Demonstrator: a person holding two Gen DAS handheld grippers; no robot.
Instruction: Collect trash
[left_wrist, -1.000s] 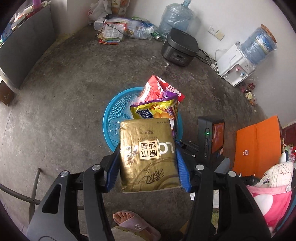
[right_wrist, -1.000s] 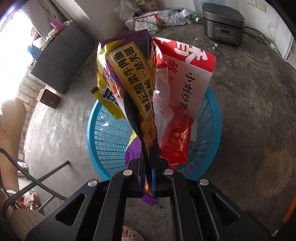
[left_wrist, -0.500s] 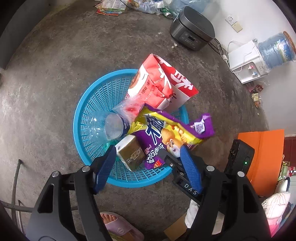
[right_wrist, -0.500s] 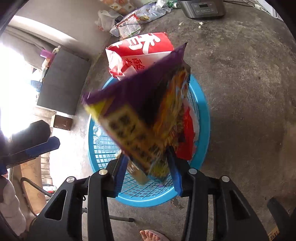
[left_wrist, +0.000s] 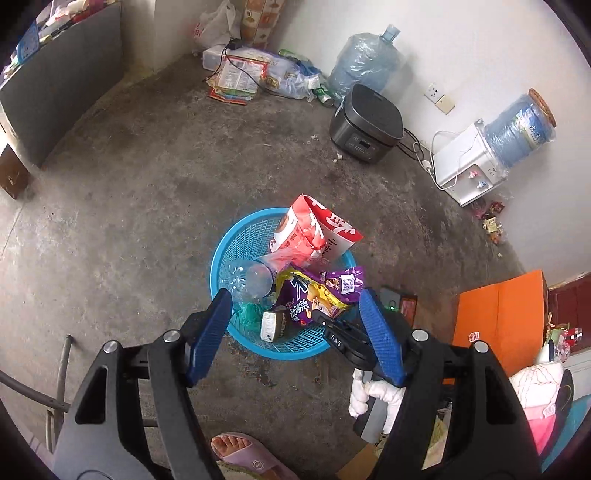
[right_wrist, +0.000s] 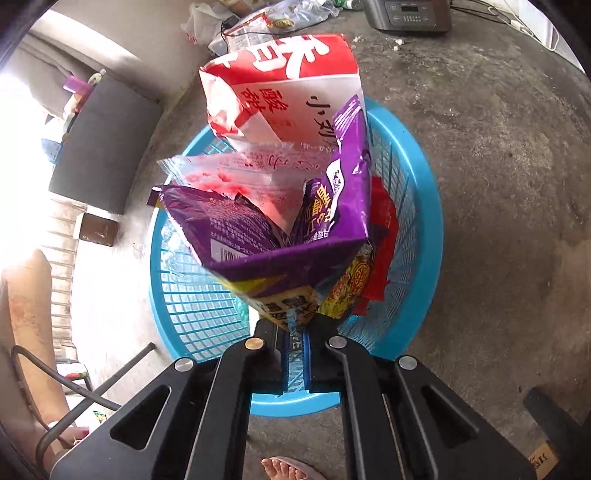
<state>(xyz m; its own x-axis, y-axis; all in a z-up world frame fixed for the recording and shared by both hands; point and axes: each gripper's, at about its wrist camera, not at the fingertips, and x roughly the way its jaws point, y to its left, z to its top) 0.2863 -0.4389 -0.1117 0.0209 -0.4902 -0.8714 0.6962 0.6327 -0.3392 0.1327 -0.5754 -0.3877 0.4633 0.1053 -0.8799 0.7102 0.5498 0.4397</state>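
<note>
A blue plastic basket (left_wrist: 236, 236) stands on the concrete floor. It holds a red and white bag (left_wrist: 314, 229), a purple snack bag (left_wrist: 314, 295), a clear bottle (left_wrist: 251, 277) and a gold pack (left_wrist: 271, 325). My left gripper (left_wrist: 295, 332) is open and empty above the basket's near rim. In the right wrist view my right gripper (right_wrist: 293, 354) is nearly closed, its jaws around the bottom edge of the purple snack bag (right_wrist: 288, 236) over the basket (right_wrist: 424, 221). The red and white bag (right_wrist: 288, 85) stands behind it.
A black cooker (left_wrist: 365, 125), water jugs (left_wrist: 364, 61), a dispenser (left_wrist: 469, 162) and loose litter (left_wrist: 240, 74) lie along the far wall. An orange box (left_wrist: 498, 314) is at right. A sandalled foot (left_wrist: 240, 450) is below, a metal chair leg (right_wrist: 110, 376) at left.
My left gripper opened, dropped the gold pack into the basket and pulled back. My right gripper opened around the snack bags over the basket, then closed on the purple bag's bottom edge.
</note>
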